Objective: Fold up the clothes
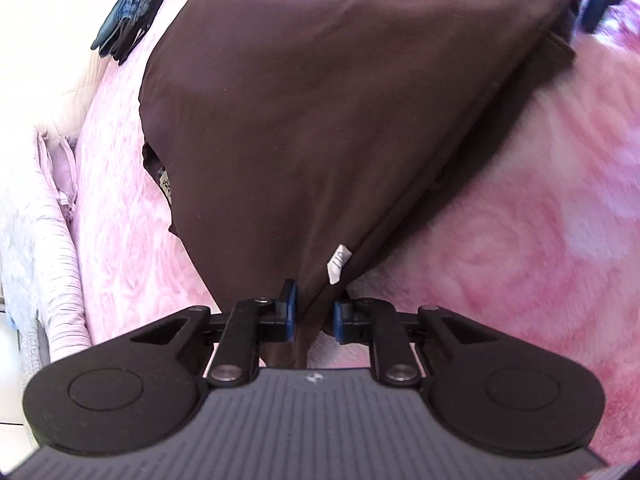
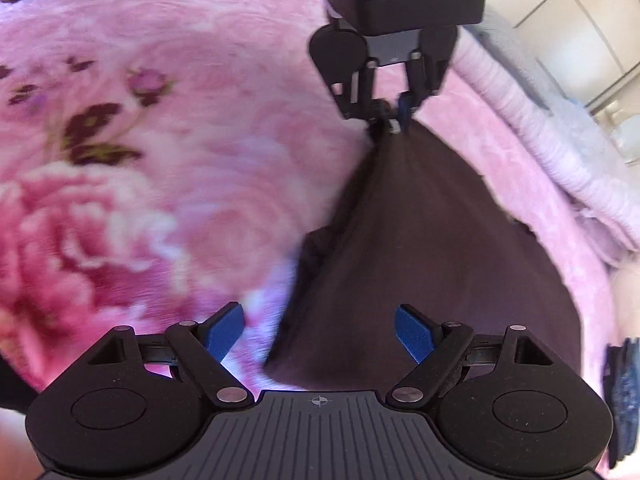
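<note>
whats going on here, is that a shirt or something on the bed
A person is folding clothes with two handheld grippers on a pink floral blanket. The left gripper is shut on a corner of a dark brown garment, near a small white tag, and lifts that corner so the cloth hangs in a cone. What kind of garment it is, I cannot tell. The right gripper is open, its blue pads spread at the garment's near end, gripping nothing. A bluish folded item lies at the blanket's edge.
</note>
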Action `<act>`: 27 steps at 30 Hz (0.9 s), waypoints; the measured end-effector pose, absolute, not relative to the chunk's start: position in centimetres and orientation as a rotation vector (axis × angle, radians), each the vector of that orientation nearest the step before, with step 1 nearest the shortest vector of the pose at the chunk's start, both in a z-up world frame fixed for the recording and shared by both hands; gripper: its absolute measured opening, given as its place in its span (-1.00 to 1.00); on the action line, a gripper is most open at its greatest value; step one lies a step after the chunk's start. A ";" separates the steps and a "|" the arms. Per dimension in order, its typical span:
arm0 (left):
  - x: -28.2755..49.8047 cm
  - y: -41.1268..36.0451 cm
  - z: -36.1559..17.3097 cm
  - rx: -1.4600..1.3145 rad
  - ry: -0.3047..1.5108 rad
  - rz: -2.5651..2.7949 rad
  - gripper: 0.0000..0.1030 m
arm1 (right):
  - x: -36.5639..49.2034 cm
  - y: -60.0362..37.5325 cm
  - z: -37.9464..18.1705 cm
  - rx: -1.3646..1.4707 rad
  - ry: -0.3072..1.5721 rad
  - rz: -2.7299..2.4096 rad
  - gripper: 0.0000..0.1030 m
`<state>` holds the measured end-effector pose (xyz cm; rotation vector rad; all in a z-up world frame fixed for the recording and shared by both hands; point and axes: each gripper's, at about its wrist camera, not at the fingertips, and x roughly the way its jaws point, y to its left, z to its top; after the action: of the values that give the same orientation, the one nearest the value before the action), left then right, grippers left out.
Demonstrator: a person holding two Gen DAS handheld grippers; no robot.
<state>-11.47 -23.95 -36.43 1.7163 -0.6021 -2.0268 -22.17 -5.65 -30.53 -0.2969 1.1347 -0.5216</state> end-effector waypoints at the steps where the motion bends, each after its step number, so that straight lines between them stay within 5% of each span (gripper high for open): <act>1: -11.5 -24.0 -36.5 1.719 -0.600 -2.027 -0.72 | -21.9 -6.3 -30.7 -0.291 1.150 -0.546 0.61; 3: -11.5 -24.0 -36.5 1.723 -0.596 -2.028 -0.73 | -21.5 -7.0 -31.0 -0.271 1.164 -0.525 0.52; 5: -11.3 -24.1 -36.4 1.728 -0.596 -2.030 -0.74 | -21.3 -7.3 -30.9 -0.251 1.173 -0.497 -0.23; 7: -10.9 -23.9 -35.9 1.729 -0.588 -2.036 -0.75 | -21.3 -7.1 -30.4 -0.231 1.179 -0.472 -0.68; 8: -10.8 -23.7 -35.4 1.725 -0.586 -2.038 -0.75 | -21.5 -7.4 -29.8 -0.194 1.175 -0.471 -0.73; 17: -11.4 -26.3 -27.0 1.684 -0.589 -2.000 -0.76 | -24.1 -12.6 -20.3 0.097 1.039 -0.417 -0.79; 27: -22.4 -39.3 -19.2 1.788 -0.618 -2.023 -0.75 | -34.9 -26.3 -10.9 0.472 0.800 -0.565 -0.79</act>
<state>-22.42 -39.26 -19.25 1.7885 -0.6184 -2.0232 -34.93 -26.31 -10.86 0.4723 0.7999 -0.5653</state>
